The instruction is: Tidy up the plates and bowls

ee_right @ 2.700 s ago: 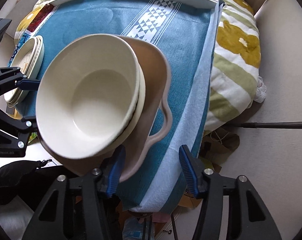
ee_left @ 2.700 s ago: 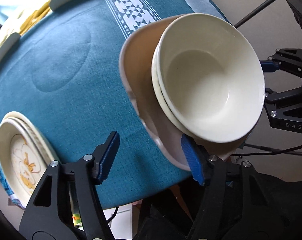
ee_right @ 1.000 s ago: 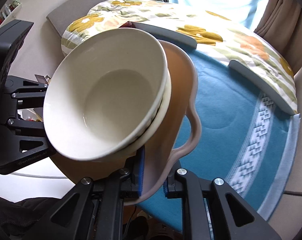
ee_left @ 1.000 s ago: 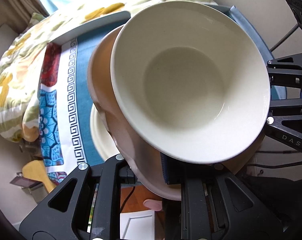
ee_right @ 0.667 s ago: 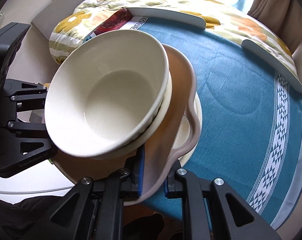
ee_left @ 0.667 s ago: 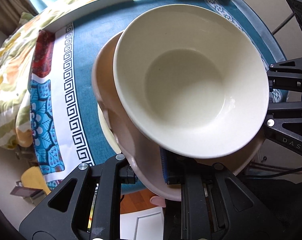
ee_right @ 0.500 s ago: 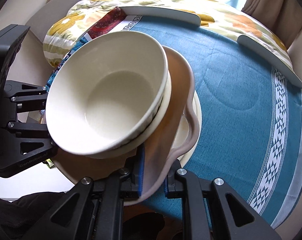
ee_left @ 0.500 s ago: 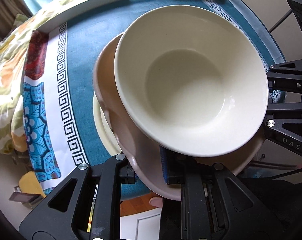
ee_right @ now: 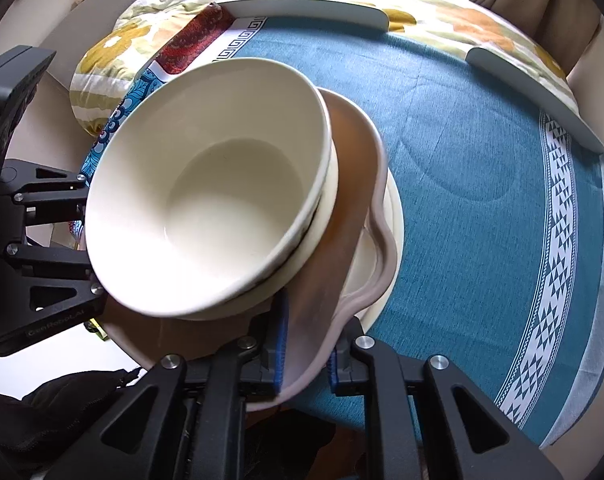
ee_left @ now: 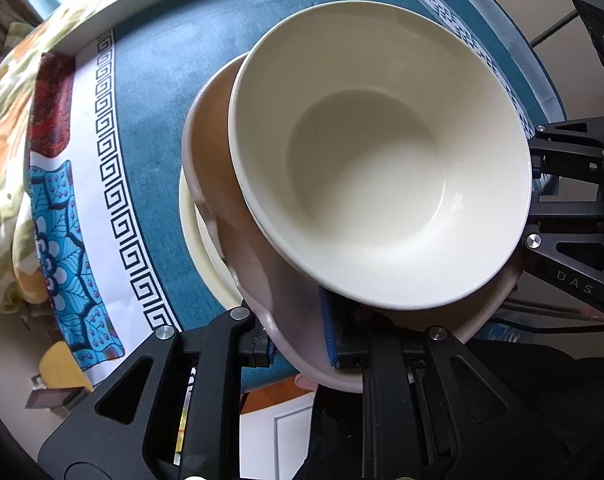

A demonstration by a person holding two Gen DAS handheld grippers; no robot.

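Note:
A tan wavy-rimmed plate [ee_left: 237, 248] carries stacked cream bowls [ee_left: 378, 168]. My left gripper [ee_left: 297, 340] is shut on the plate's near rim. My right gripper [ee_right: 306, 344] is shut on the opposite rim of the same plate [ee_right: 342, 248], with the bowls [ee_right: 205, 208] above it. The plate hangs just over a stack of cream plates [ee_left: 197, 240] on the teal tablecloth [ee_left: 157, 80]; that stack also shows in the right wrist view [ee_right: 394, 216]. Whether the tan plate touches the stack is hidden.
The round table [ee_right: 482, 160] has white raised rim pieces [ee_right: 302, 8] at its far edge. A floral quilt [ee_right: 133, 40] lies beyond it. A patterned cloth border [ee_left: 61, 208] runs along the table's left side. The floor lies below the near edge.
Both grippers closed on the tan plate, lifted it with the bowls and carried it across the table. In the last second it has come down over the cream plate stack.

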